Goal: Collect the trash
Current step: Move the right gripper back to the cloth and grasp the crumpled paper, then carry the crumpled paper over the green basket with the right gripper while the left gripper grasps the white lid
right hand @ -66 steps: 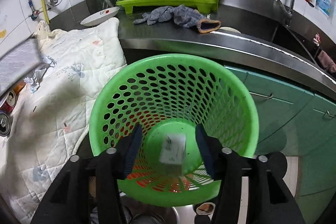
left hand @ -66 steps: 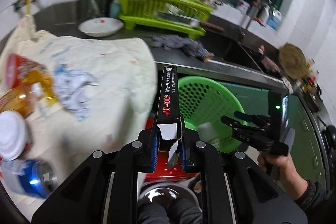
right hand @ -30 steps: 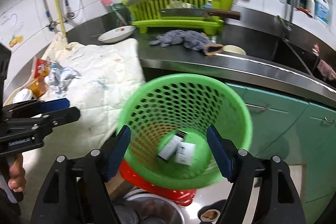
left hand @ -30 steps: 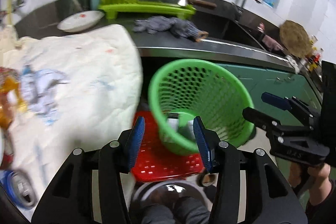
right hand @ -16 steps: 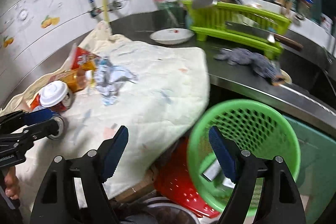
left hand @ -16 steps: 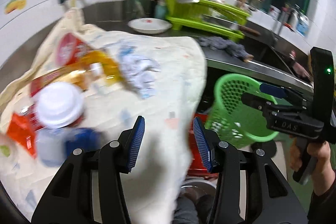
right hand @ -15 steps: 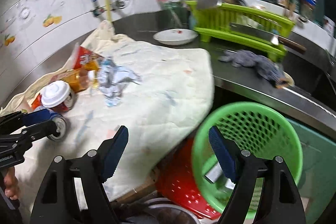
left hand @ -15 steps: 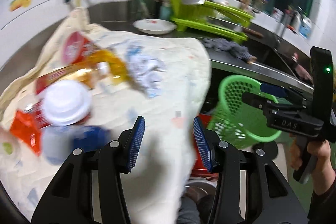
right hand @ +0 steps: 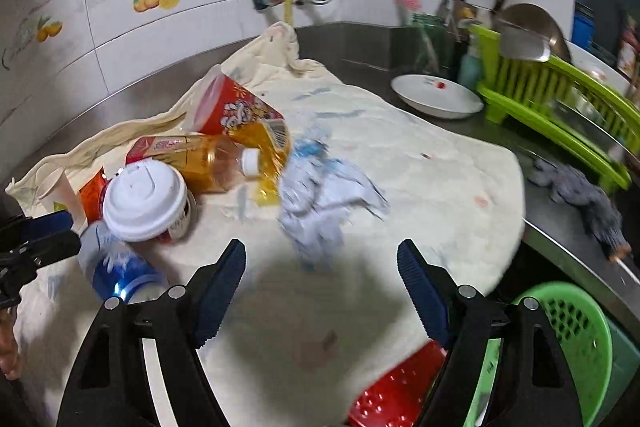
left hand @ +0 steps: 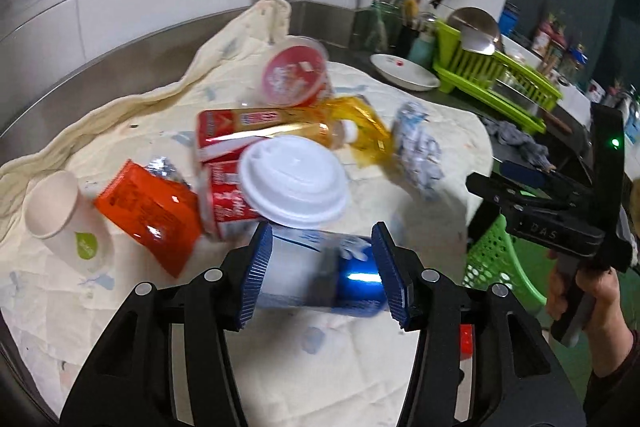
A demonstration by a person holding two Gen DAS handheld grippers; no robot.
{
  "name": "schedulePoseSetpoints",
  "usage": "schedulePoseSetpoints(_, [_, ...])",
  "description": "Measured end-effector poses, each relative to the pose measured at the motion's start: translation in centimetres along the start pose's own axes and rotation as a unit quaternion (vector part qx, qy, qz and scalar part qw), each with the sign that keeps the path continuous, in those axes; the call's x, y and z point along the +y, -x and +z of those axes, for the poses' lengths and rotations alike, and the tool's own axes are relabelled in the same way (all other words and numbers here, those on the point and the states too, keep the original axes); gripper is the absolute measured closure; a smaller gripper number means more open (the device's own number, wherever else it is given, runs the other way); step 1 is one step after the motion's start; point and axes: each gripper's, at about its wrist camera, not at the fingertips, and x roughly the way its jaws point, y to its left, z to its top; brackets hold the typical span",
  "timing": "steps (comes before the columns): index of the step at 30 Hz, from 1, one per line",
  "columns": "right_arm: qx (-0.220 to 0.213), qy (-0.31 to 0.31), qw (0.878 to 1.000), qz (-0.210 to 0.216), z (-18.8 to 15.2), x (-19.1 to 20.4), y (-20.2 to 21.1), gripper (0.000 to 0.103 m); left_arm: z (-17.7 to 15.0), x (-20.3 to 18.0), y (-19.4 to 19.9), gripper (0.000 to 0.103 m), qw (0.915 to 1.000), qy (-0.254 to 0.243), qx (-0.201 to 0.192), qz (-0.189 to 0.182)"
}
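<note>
Trash lies in a heap on a cream quilted cloth (left hand: pixel 120 327). A blue and white can (left hand: pixel 320 279) lies on its side between the fingers of my left gripper (left hand: pixel 324 275), whose jaws are opening; the pads do not visibly press it. Behind it are a white-lidded cup (left hand: pixel 294 183), an orange packet (left hand: pixel 148 207), a paper cup (left hand: pixel 56 211), an amber bottle (left hand: pixel 272 131) and a red tub (left hand: pixel 294 77). My right gripper (right hand: pixel 322 279) is open and empty, just short of a crumpled blue-white paper (right hand: pixel 320 199). The green basket (right hand: pixel 560 339) stands low at the right.
On the steel counter behind stand a green dish rack (right hand: pixel 560 95), a white plate (right hand: pixel 436 95) and a knife holder (right hand: pixel 432 39); a grey rag (right hand: pixel 580 195) lies at its edge. A red crate (right hand: pixel 396 391) sits below the cloth's hanging edge. Pipes run down the tiled wall.
Both grippers swung left, away from the green basket and over the trash heap. The left one now straddles the blue can; the right one faces the crumpled paper.
</note>
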Motion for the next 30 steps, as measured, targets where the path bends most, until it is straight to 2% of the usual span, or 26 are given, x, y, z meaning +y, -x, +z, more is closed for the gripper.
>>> schedulePoseSetpoints(2, [0.002, 0.003, 1.0, 0.002, 1.0, 0.5, -1.3, 0.029, 0.3, 0.9, -0.2, 0.05, 1.0, 0.006, 0.001, 0.004])
schedulePoseSetpoints(4, [0.005, 0.005, 1.0, 0.002, 1.8, 0.7, -2.7, 0.034, 0.5, 1.3, -0.5, 0.05, 0.9999, 0.009, 0.003, 0.006])
schedulePoseSetpoints(8, [0.013, -0.001, 1.0, 0.003, 3.0, 0.7, -5.3, 0.034, 0.8, 2.0, -1.0, 0.05, 0.9999, 0.004, 0.009, 0.011])
schedulePoseSetpoints(12, [0.024, -0.012, 1.0, 0.011, 4.1, 0.6, -7.7, 0.034, 1.6, 1.7, -1.9, 0.039, 0.9994, -0.02, 0.015, 0.023])
schedulePoseSetpoints(14, [0.036, -0.008, 0.999, 0.007, 4.5, 0.9, -8.9, 0.038, 2.1, 1.5, -2.6, 0.033, 0.9989, -0.032, 0.019, 0.028])
schedulePoseSetpoints(16, [0.043, -0.003, 0.999, 0.001, 4.6, 1.1, -9.7, 0.05, 2.6, 1.0, -3.5, 0.032, 0.998, -0.049, 0.025, 0.03])
schedulePoseSetpoints(19, [0.045, -0.003, 0.999, -0.006, 4.5, 0.9, -9.9, 0.059, 3.2, 0.5, -4.8, 0.026, 0.9965, -0.07, 0.035, 0.029])
schedulePoseSetpoints(22, [0.046, -0.01, 0.999, -0.003, 4.2, 0.4, -9.6, 0.069, 3.6, 0.1, -5.9, 0.026, 0.994, -0.095, 0.041, 0.034])
schedulePoseSetpoints(30, [0.027, -0.012, 1.0, -0.001, 3.5, -0.3, -6.8, 0.074, 4.3, -0.9, -7.5, 0.021, 0.9876, -0.147, 0.052, 0.02])
